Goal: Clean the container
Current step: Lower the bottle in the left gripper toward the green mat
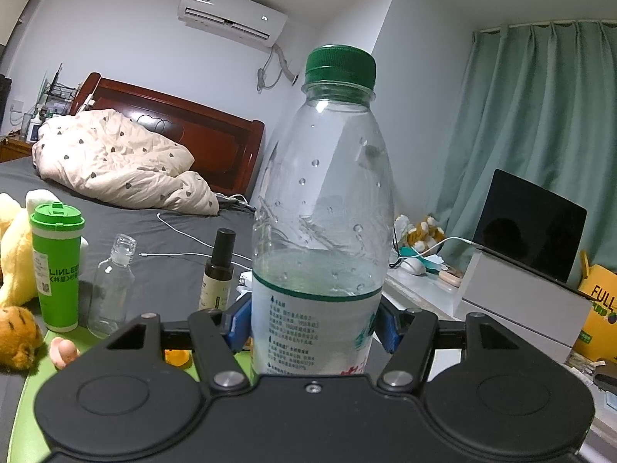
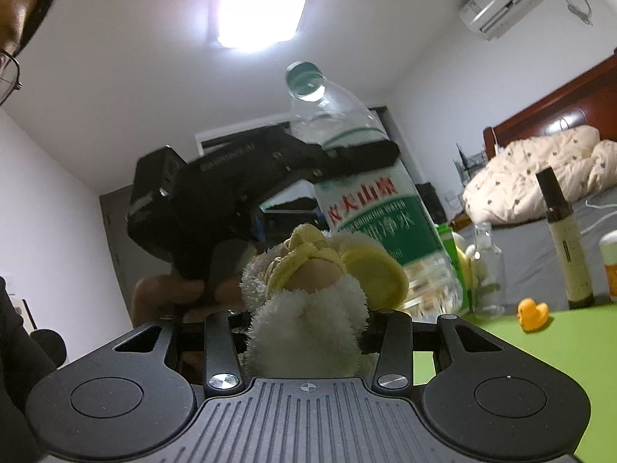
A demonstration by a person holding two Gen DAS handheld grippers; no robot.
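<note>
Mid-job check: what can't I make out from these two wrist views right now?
- Water bottle base: left wrist view, hidden behind the left tongs body.
- Fluffy white-and-yellow cloth lower part: right wrist view, hidden between the right tongs.
- Bottle-cloth contact: right wrist view, bottle motion-blurred.
- Label small print: left wrist view, too small.

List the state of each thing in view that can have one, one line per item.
Water bottle: capped, upright, partly filled, droplets inside.
Left gripper: shut on the water bottle at its label.
Right gripper: shut on a white fluffy cloth.
Small glass bottle: uncapped, upright, looks empty.
Green tumbler: lidded, upright.
Dark-capped bottle: capped, upright.
Laptop: open, screen dark.
</note>
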